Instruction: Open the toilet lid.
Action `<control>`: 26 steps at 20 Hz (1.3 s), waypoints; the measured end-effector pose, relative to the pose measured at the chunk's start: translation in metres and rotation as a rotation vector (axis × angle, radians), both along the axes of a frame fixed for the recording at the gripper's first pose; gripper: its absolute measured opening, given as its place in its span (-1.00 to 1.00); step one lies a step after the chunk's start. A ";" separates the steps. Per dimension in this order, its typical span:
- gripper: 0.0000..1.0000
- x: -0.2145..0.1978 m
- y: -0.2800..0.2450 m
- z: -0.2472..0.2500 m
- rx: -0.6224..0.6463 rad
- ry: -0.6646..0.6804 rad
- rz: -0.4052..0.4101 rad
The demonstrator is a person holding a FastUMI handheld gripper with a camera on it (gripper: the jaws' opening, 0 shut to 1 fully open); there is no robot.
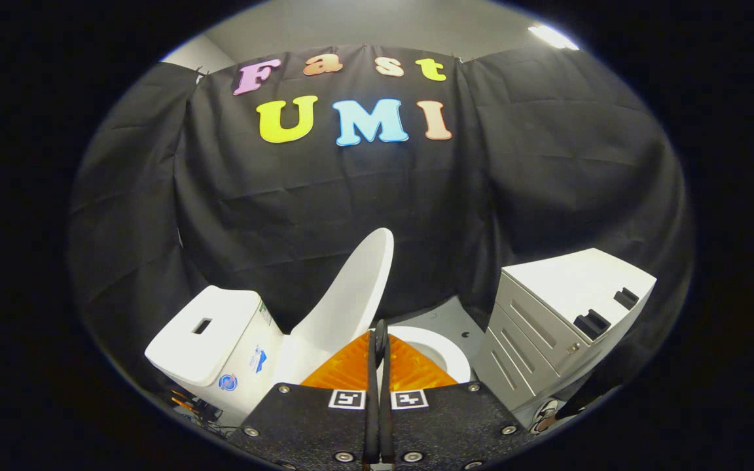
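The white toilet lid (354, 294) stands raised and leans back toward the white tank (210, 333), which is to its left. Below the lid, the white seat and the bowl rim (439, 350) show just ahead of my fingers. My gripper (380, 340) is shut: its two black fingers (373, 366) with orange backs are pressed together with nothing between them. The fingertips end just in front of the lid's lower edge, and whether they touch it is unclear.
A white drawer cabinet (567, 320) stands right of the toilet, with two dark pieces on its top. Grey floor (446, 320) shows between toilet and cabinet. Black cloth walls close in behind and on both sides. Cables lie on the floor below the tank.
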State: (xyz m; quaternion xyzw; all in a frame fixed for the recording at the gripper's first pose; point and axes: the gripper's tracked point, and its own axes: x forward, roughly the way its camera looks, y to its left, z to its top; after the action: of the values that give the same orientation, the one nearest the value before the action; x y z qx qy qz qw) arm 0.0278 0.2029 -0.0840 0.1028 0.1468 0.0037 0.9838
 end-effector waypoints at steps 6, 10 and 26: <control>-1.00 -0.004 0.032 0.028 -0.066 -0.040 0.048; -1.00 -0.007 0.055 0.044 -0.064 -0.080 0.068; -1.00 -0.017 0.132 0.081 -0.132 -0.173 0.155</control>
State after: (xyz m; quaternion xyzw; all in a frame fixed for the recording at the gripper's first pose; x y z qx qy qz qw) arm 0.0109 0.3352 -0.0035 0.0255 0.0686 0.0789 0.9942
